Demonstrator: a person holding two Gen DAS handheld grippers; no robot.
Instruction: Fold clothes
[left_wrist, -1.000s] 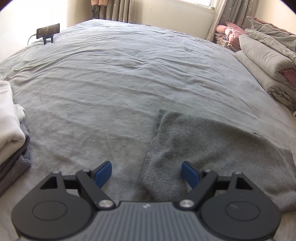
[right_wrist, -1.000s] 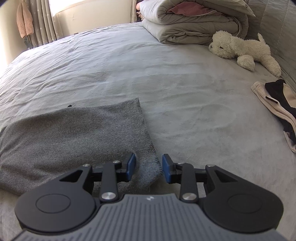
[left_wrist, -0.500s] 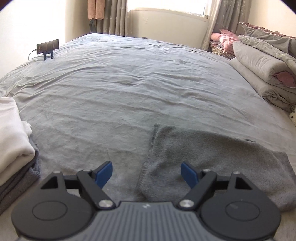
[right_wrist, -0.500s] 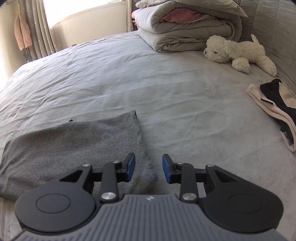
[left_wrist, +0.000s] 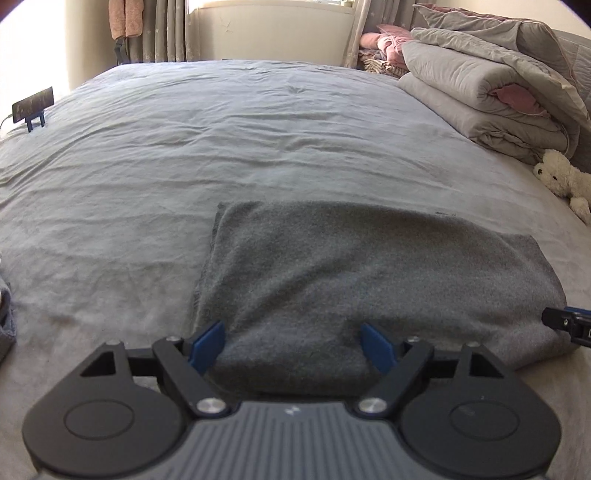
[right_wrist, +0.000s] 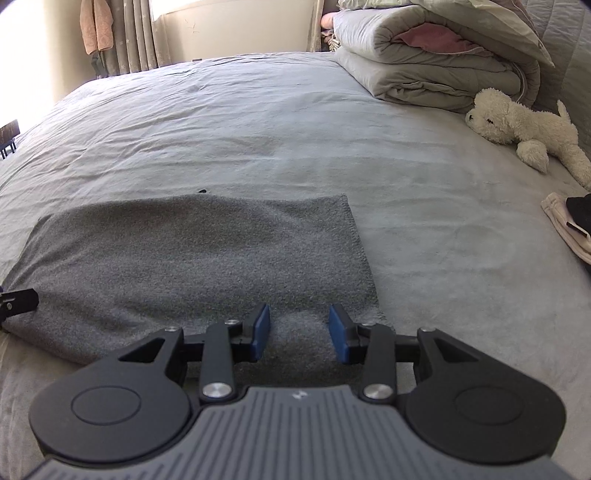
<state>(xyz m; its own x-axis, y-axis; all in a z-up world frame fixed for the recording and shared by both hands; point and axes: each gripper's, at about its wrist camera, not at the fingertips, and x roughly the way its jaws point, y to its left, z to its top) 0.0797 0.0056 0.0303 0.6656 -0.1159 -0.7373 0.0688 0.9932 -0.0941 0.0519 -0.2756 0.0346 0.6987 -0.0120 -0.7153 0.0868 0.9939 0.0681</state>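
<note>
So from the left wrist camera, the left gripper (left_wrist: 293, 345) is spread wide with nothing pinched in it, sitting low over the near left end of the grey towel (left_wrist: 369, 273). The towel lies folded flat on the bed (left_wrist: 258, 140), roughly in the middle of the near part, and its near edge bunches up a little right between the blue fingertips (left_wrist: 207, 345). At the far right edge of this view you can just catch a black bit of the right gripper (left_wrist: 569, 325) at the towel's other end. Further back on the right there's a stack of folded quilts (left_wrist: 480, 88), with a white stuffed toy (left_wrist: 561, 177) just in front of it, and a phone on a stand (left_wrist: 33, 105) over on the far left. Switching to the right wrist camera, the right gripper (right_wrist: 299, 328) is also parted, though narrower than the left, empty, and poised over the towel's (right_wrist: 184, 258) near right corner, with the stitched hem running away just to its right. The left gripper's tip (right_wrist: 18, 301) pokes in at the left edge. The stuffed toy (right_wrist: 524, 127) lies by the quilts (right_wrist: 436, 62), and a beige and black garment (right_wrist: 570, 225) sits at the right edge, well apart from the towel.
</note>
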